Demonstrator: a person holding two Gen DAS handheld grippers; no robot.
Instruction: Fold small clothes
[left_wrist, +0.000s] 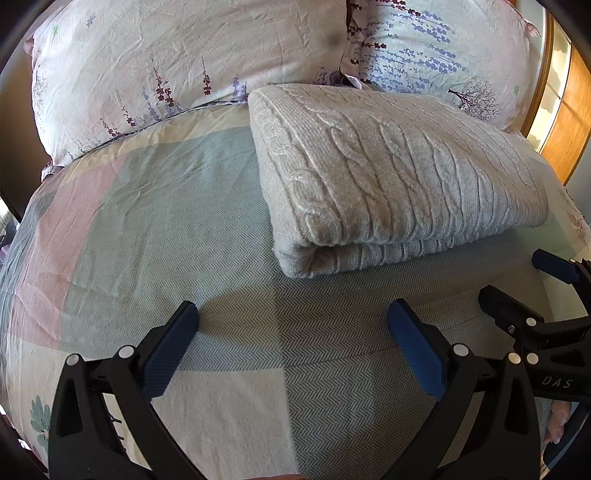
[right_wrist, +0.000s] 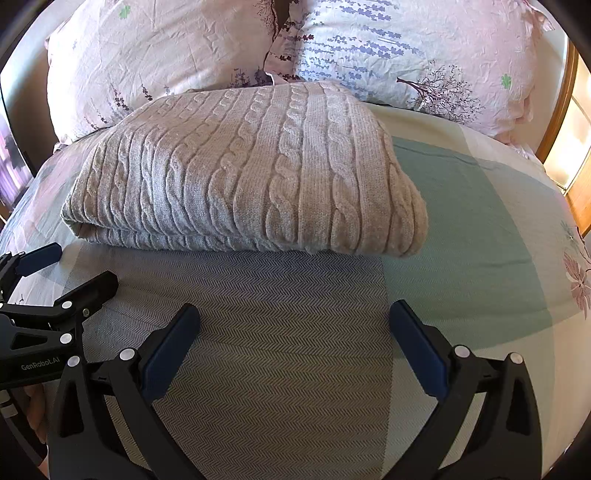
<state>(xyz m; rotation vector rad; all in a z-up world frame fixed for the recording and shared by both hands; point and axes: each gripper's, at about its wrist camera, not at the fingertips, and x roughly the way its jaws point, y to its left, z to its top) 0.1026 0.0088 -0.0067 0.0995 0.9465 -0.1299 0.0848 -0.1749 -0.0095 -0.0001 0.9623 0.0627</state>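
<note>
A beige cable-knit sweater (left_wrist: 388, 173) lies folded into a thick rectangle on the patchwork bedspread (left_wrist: 177, 229); it also shows in the right wrist view (right_wrist: 251, 173). My left gripper (left_wrist: 291, 314) is open and empty, hovering over the bedspread just short of the sweater's near folded edge. My right gripper (right_wrist: 293, 314) is open and empty, at the same distance in front of the sweater. Each gripper shows in the other's view: the right gripper (left_wrist: 517, 277) at the right edge, the left gripper (right_wrist: 81, 266) at the left edge.
Two floral pillows (left_wrist: 177, 62) (right_wrist: 424, 55) lie against the head of the bed behind the sweater. A wooden bed frame (right_wrist: 561, 110) runs along the right side. Bedspread stretches left of the sweater in the left wrist view.
</note>
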